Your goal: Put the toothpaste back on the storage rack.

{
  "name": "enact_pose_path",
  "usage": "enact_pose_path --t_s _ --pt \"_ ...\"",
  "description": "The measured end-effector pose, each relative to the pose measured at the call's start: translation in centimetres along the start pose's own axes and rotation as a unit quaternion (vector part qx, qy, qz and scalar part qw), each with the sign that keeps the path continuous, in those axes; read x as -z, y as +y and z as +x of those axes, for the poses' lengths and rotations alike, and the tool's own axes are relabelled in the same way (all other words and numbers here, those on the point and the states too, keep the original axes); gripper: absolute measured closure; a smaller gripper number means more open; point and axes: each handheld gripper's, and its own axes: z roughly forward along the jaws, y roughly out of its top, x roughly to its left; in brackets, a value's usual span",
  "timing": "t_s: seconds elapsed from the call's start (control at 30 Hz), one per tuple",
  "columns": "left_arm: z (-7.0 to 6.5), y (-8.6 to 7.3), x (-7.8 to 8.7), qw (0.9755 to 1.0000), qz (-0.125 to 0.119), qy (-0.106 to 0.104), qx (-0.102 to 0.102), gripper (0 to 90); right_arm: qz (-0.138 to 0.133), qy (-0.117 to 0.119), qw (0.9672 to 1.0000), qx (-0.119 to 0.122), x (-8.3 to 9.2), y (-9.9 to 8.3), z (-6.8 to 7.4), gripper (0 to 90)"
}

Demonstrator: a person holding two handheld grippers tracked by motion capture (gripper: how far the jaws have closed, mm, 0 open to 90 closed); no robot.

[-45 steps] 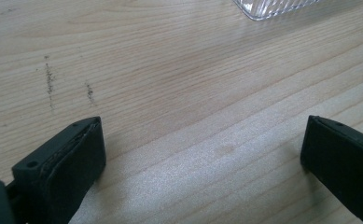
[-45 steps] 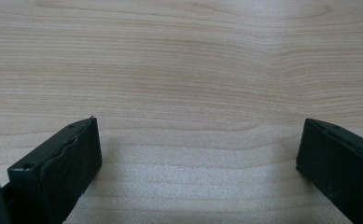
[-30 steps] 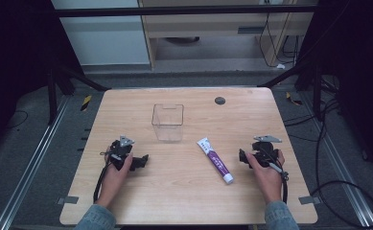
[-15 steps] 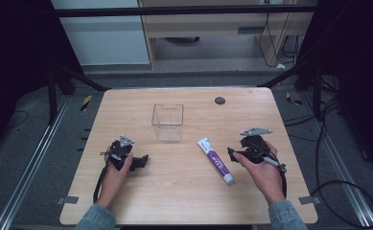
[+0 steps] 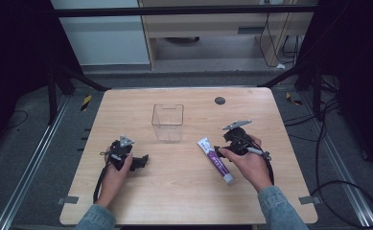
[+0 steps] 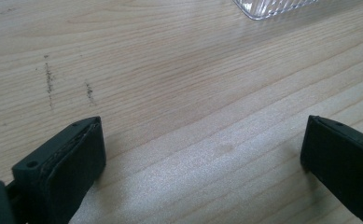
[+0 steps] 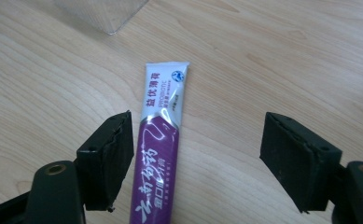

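The right gripper (image 7: 195, 158) hovers over the toothpaste tube (image 7: 158, 154), its jaws spread with the tube lying flat on the table (image 5: 184, 191) between them, close against one jaw and well apart from the other; the pads do not press on it, and the jaws have just been closing somewhat. In the right gripper view the tube's lower end is cut off at the picture's bottom edge, so its cap shows in the high view alone. The left gripper (image 5: 126, 155) rests on the wood at the person's left, its jaws released and wide, with bare tabletop between them. Beyond the tube's flat end stands a clear plastic box (image 5: 168, 122), near it but not touching; each gripper view catches a corner of it at the top edge. Farther off, near the table's far edge, lies a small dark round thing (image 5: 219, 100), too small to identify.
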Motion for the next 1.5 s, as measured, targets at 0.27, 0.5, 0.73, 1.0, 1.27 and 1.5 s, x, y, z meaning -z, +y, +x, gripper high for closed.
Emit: enact_pose_path --t_s 0.27,0.5,0.73,1.0,1.27,1.5 --pt "0.0 0.0 0.0 1.0000 0.000 0.000 0.000 0.0 0.021 0.022 0.9995 0.006 -1.3 1.0 0.8 25.3" --pt "0.0 0.0 0.0 1.0000 0.000 0.000 0.000 0.0 0.038 0.023 0.9990 0.010 -2.1 1.2 1.1 28.2" --pt "0.0 0.0 0.0 1.0000 0.000 0.000 0.000 0.0 0.048 0.033 0.9983 0.008 -2.6 1.4 0.9 31.8" --pt "0.0 0.0 0.0 1.0000 0.000 0.000 0.001 0.0 0.054 0.036 0.9979 0.007 -3.0 1.3 1.3 32.8" --pt "0.0 0.0 0.0 1.0000 0.000 0.000 0.001 0.0 0.069 0.043 0.9967 0.004 -4.2 1.0 2.1 32.3" --pt "0.0 0.0 0.0 1.0000 0.000 0.000 0.001 0.0 0.077 0.040 0.9962 0.004 -4.9 1.1 2.3 34.7"
